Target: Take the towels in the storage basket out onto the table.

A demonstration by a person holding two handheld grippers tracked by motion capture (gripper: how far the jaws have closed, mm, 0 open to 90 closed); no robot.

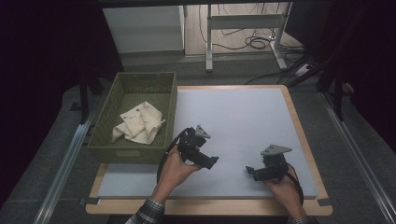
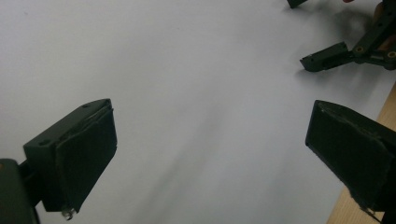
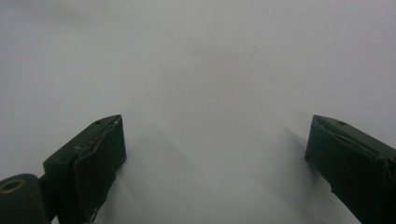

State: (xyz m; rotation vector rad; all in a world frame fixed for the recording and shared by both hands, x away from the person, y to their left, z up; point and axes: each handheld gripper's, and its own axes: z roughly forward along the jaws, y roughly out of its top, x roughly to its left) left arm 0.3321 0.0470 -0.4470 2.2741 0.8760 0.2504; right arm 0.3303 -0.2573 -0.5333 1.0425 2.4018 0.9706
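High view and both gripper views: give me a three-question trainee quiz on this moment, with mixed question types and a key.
1. True or false: the cream cloth lies inside the green basket.
2. Multiple choice: the left claw is (A) shut on the cloth, (B) open with nothing between its jaws, (C) shut and holding nothing.
3. Fill in: the right claw is open over the pale ____ that covers the wooden table.

Key: 1 true; 2 B; 3 mat.
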